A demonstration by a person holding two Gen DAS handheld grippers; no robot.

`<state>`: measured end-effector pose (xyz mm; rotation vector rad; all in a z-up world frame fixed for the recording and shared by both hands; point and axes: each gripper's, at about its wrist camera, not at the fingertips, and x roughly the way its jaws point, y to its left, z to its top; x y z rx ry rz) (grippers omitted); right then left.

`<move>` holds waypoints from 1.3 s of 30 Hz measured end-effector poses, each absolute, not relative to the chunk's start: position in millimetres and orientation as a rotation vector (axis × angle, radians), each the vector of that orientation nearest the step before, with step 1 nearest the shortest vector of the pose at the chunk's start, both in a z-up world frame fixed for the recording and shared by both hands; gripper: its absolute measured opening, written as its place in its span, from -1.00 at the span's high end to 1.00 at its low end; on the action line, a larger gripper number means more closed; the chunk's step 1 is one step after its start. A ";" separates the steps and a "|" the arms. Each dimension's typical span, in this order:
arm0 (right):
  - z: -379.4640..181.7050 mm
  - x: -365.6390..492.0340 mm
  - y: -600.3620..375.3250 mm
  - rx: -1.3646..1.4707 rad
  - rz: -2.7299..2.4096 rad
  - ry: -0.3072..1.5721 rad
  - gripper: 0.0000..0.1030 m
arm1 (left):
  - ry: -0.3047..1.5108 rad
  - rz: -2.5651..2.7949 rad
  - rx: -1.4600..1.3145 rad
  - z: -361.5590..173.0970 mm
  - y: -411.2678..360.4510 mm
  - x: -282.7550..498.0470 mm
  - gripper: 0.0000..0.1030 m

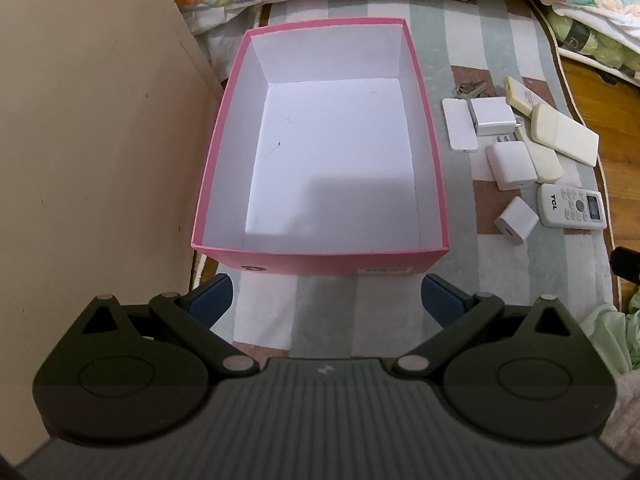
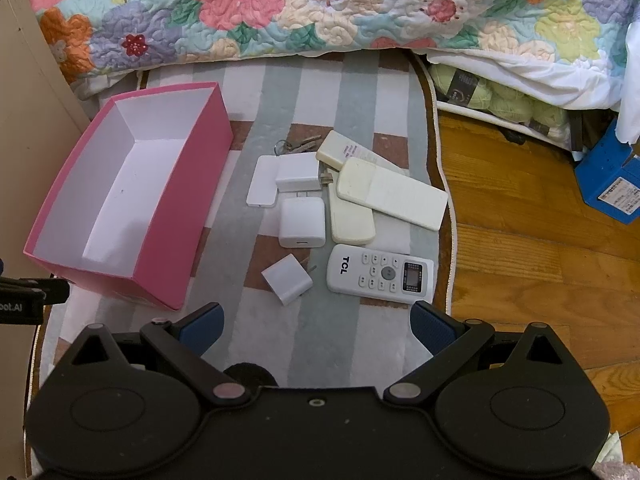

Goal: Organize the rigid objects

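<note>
A: Looking at the right gripper (image 2: 316, 330), jaws spread wide and holding nothing. The small charger (image 2: 287, 279) lies on the rug (image 2: 320, 344) at 12 o'clock, the remote (image 2: 380, 274) at 1.

B: And the box (image 1: 320, 252)?

A: Empty, at 10 o'clock; the left gripper (image 1: 326, 300) hovers before it, jaws apart.

B: Handling?

A: The charger is probably light, rigid and slick. Pinch its flat sides, clear of the prongs.

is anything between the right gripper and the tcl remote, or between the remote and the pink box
Nothing visible blocks the open right gripper from the TCL remote; only bare rug lies between. Toward the pink box, the small white charger sits on the rug in the direct line, so lift over it. The box is open and empty.
</note>
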<state>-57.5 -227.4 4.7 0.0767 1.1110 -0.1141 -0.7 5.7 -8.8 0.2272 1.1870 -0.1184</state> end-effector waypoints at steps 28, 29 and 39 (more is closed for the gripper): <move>1.6 -58.3 -226.5 0.066 -0.119 1.122 -0.96 | 1.194 -0.121 0.225 -8.1 7.2 0.2 -0.98; 1.6 -58.3 -226.5 0.066 -0.119 1.121 -0.96 | 1.194 -0.121 0.225 -8.1 7.2 0.3 -0.98; 0.8 -57.7 -225.9 0.062 -0.121 1.127 -0.96 | 1.195 -0.121 0.225 -7.9 7.2 0.6 -0.98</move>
